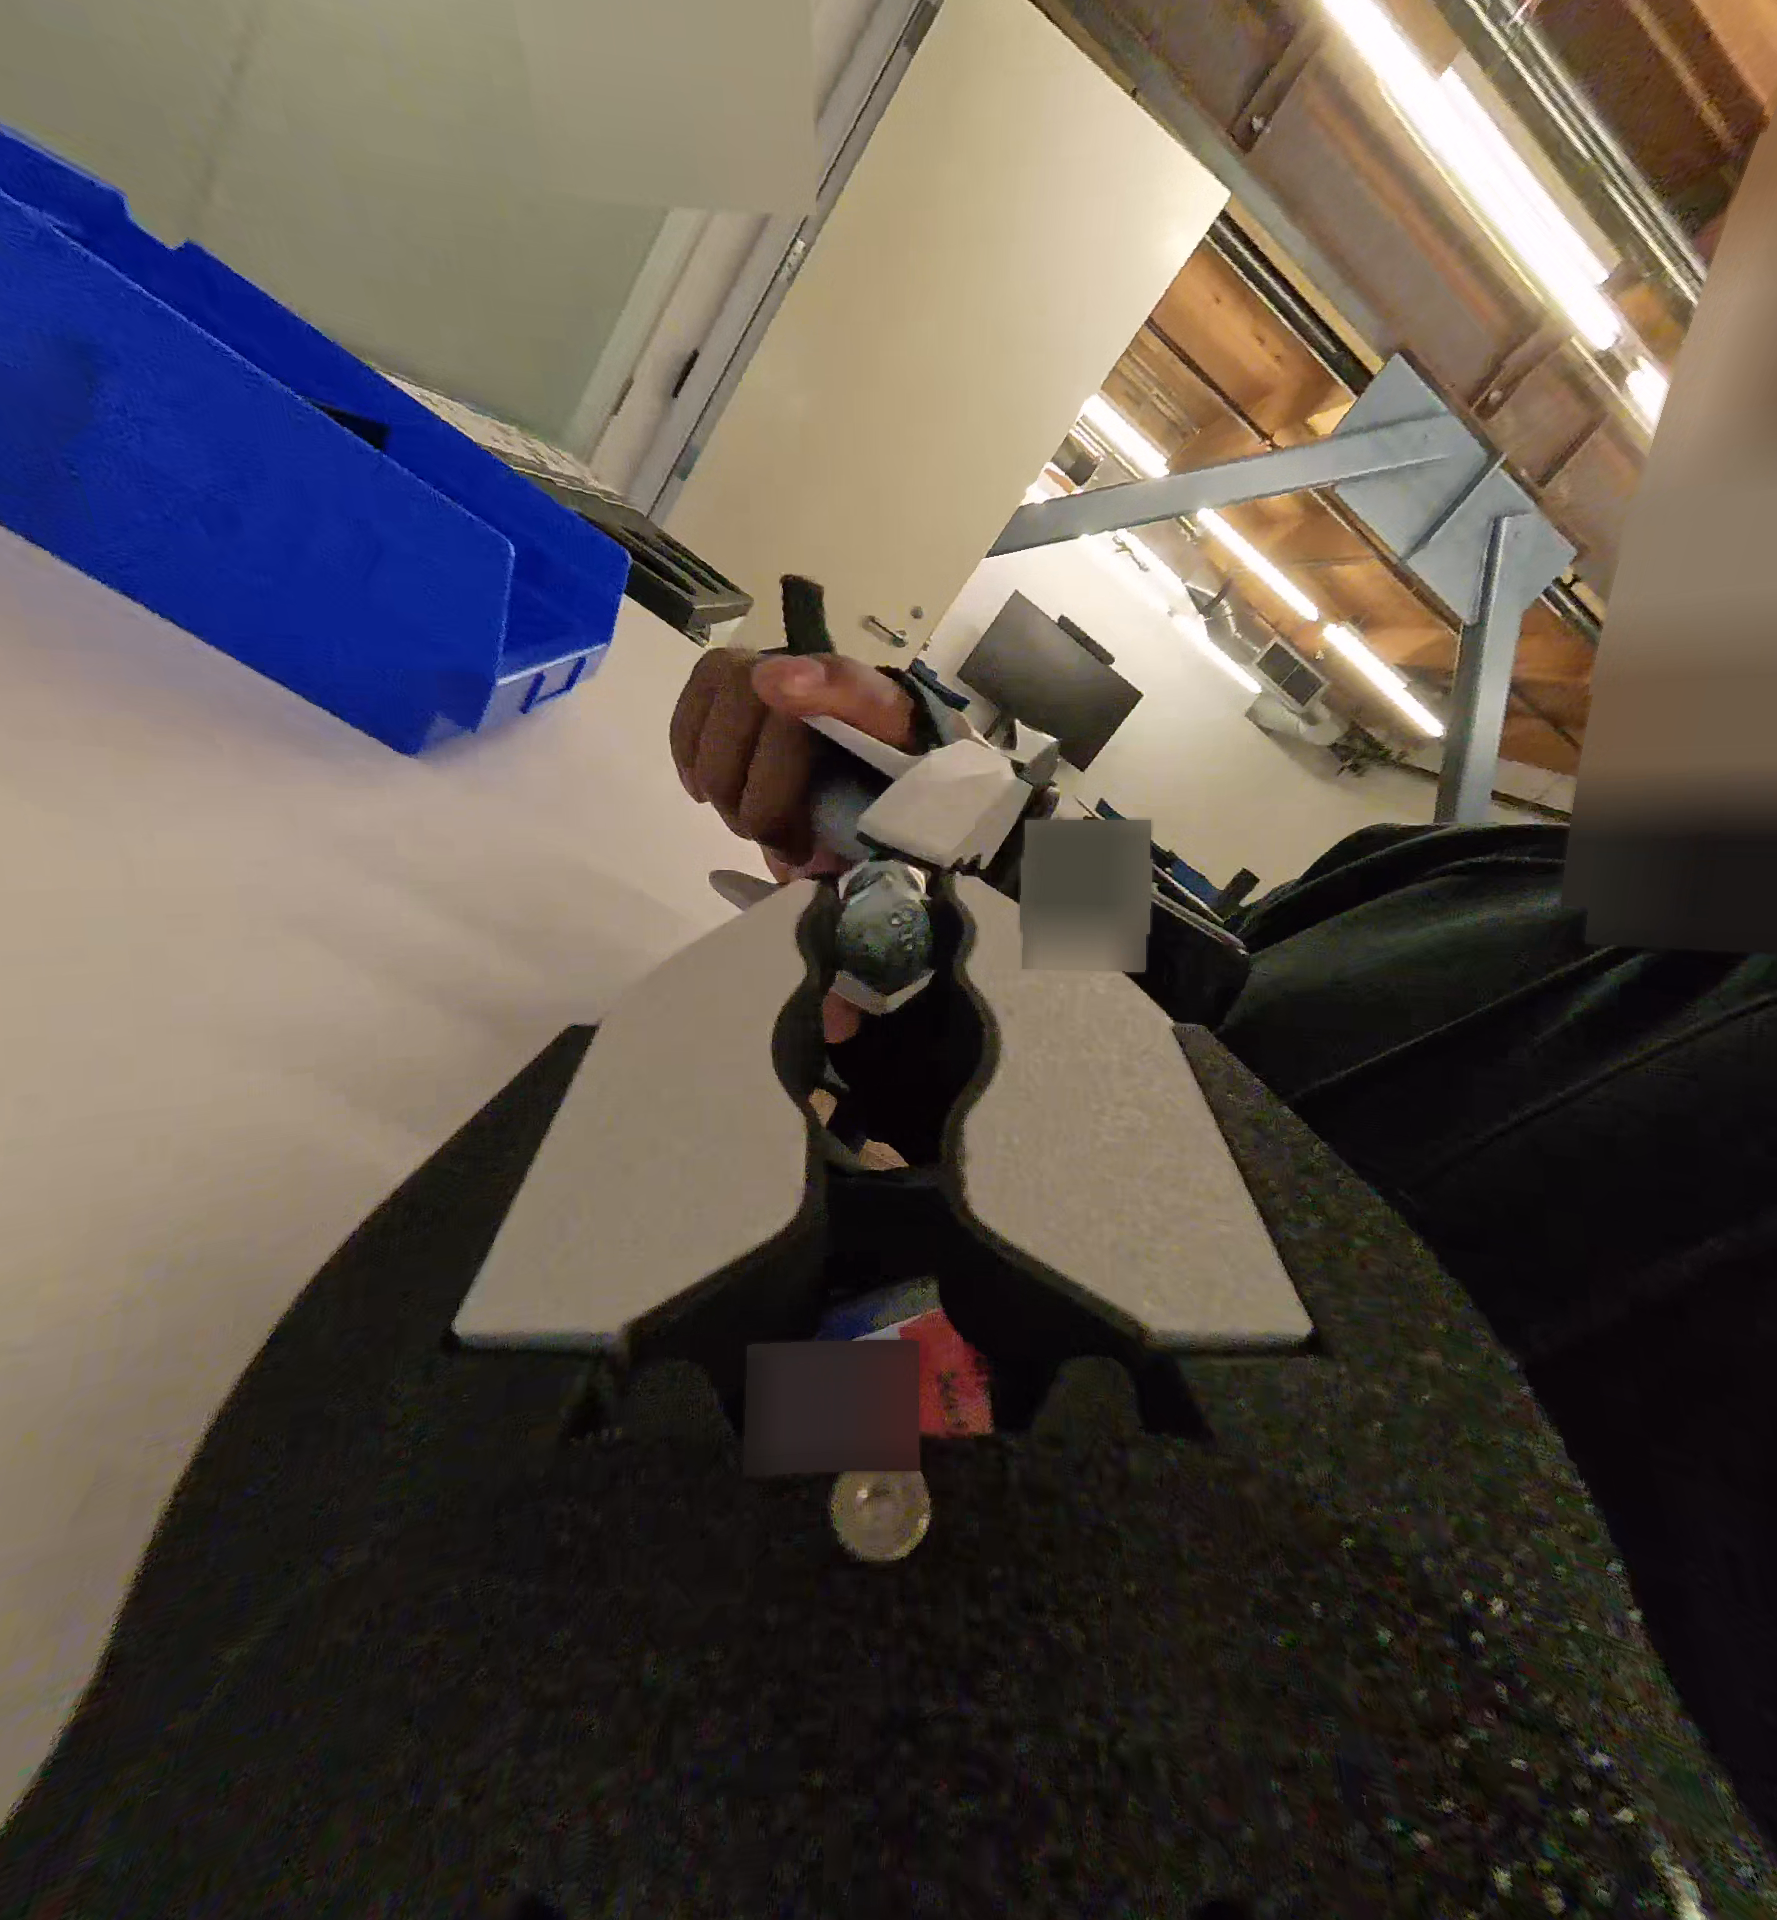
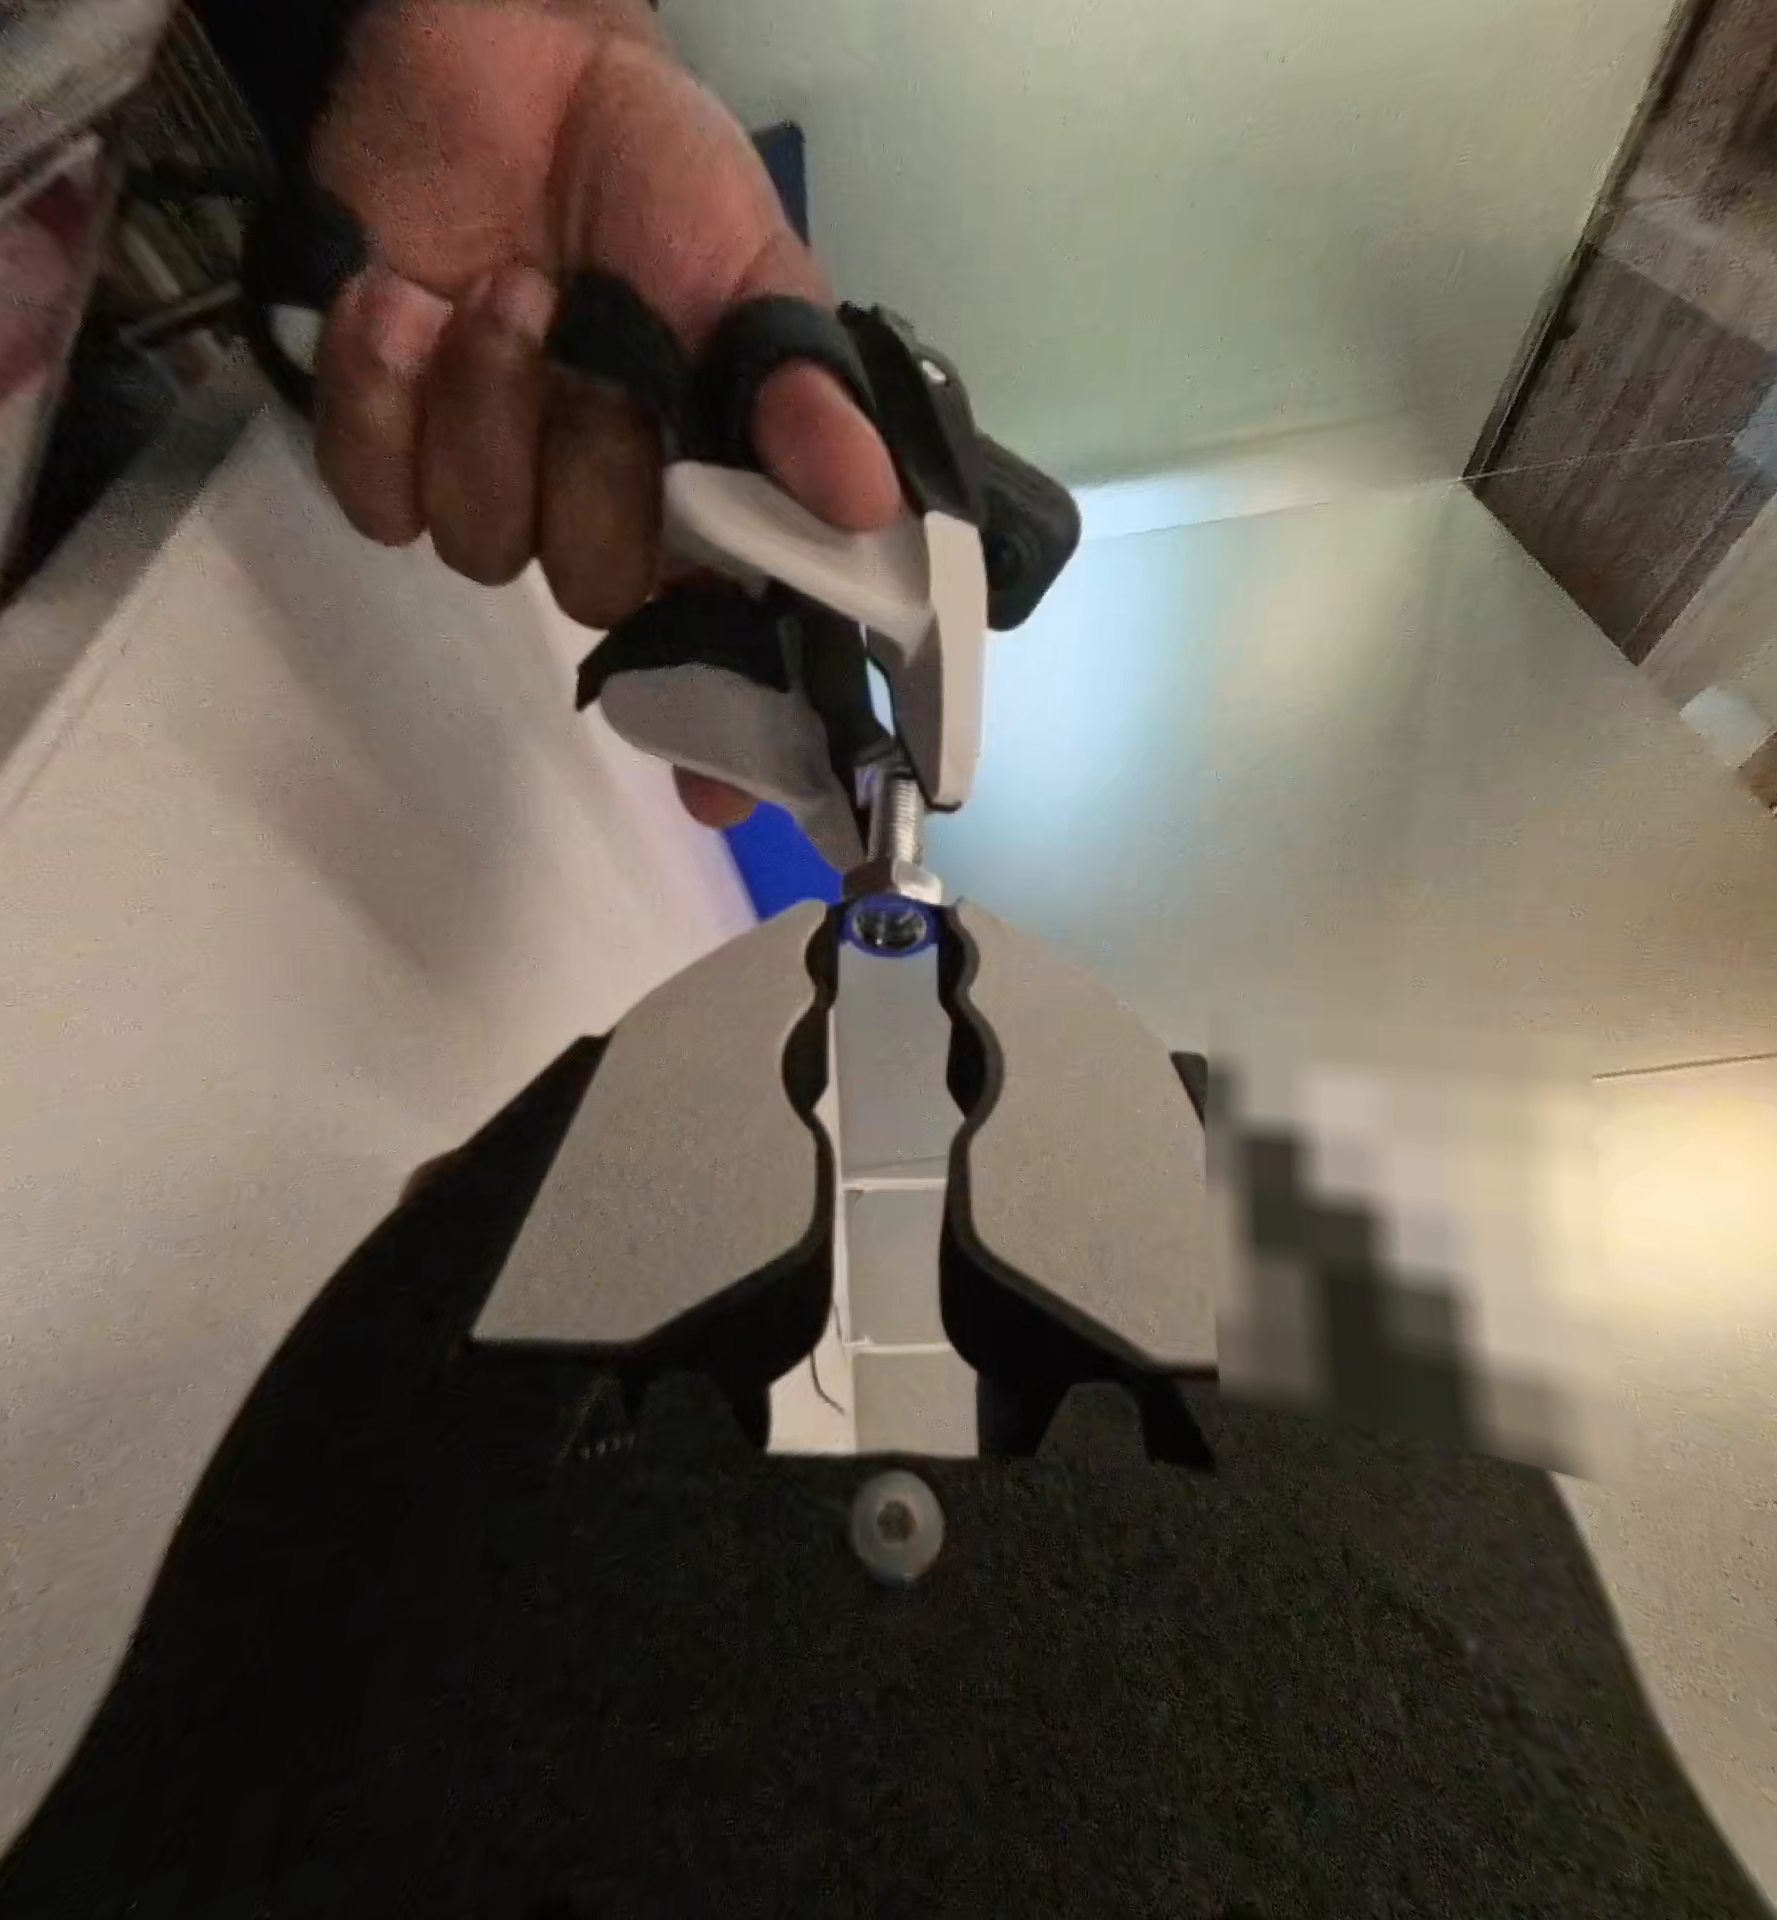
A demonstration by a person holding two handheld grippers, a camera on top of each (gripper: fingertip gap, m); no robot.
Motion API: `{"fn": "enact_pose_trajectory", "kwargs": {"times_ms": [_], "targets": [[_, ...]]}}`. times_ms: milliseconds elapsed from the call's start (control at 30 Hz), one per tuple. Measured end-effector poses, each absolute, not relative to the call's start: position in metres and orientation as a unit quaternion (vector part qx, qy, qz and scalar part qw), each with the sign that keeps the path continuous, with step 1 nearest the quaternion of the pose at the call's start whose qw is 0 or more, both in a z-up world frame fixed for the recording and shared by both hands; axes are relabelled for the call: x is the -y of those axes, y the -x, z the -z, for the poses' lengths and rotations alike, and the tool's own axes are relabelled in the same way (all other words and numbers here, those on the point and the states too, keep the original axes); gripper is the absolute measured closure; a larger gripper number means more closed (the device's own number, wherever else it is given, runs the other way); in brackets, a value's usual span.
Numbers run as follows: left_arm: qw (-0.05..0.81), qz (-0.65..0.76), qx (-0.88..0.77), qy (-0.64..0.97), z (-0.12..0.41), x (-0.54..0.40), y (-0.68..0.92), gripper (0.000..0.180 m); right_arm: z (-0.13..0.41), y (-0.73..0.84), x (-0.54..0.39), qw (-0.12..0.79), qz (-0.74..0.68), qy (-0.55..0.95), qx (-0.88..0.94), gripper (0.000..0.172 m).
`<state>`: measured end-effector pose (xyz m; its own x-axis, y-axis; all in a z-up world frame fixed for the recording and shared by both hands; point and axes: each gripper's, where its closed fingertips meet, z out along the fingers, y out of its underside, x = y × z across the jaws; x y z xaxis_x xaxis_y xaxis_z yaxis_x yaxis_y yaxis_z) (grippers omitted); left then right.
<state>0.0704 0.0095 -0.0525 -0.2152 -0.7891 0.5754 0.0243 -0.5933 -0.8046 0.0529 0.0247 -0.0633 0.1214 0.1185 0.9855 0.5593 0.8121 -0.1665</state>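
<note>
The left hand-held gripper is closed on the round grey head of a metal bolt. Its two grey fingers press on the head from both sides, in the middle of the left wrist view. Just above it in that view is the right hand-held gripper, with a hand wrapped round its handle. In the right wrist view, the right hand-held gripper is closed on a silver nut with a blue ring inside it. The nut sits right at the fingertips, in the middle of the frame. The screw part of the bolt goes up from the nut to the fingertips of the left hand-held gripper. Another hand holds that one, in the upper left of the frame. So the nut is on the end of the bolt, with one hand-held gripper at each end, and both are up off the white table. I cannot tell how far along the screw part the nut sits. A big blue bin lies on the table in the upper left of the left wrist view. A dark screen stands far back in the room. Dark clothes fill the right side.
</note>
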Motion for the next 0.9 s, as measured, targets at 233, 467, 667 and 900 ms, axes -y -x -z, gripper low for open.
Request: {"fn": "enact_pose_trajectory", "kwargs": {"times_ms": [233, 467, 667, 900], "targets": [[0.42, 0.648, -0.378, 0.511, 0.037, -0.018, -0.062, 0.163, 0.047, -0.05, -0.018, 0.637, -0.294, 0.499, 0.509, 0.123], [0.451, 0.61, -0.429, 0.489, 0.036, -0.005, -0.067, 0.163, 0.043, -0.042, -0.015, 0.575, -0.427, 0.534, 0.449, 0.144], [0.321, 0.667, -0.376, 0.558, 0.052, -0.007, -0.072, 0.163, 0.059, -0.047, -0.022, 0.704, -0.015, 0.365, 0.609, 0.148], [0.342, 0.695, -0.348, 0.529, 0.047, -0.014, -0.068, 0.163, 0.045, -0.051, -0.017, 0.735, -0.079, 0.369, 0.564, 0.134]]}}
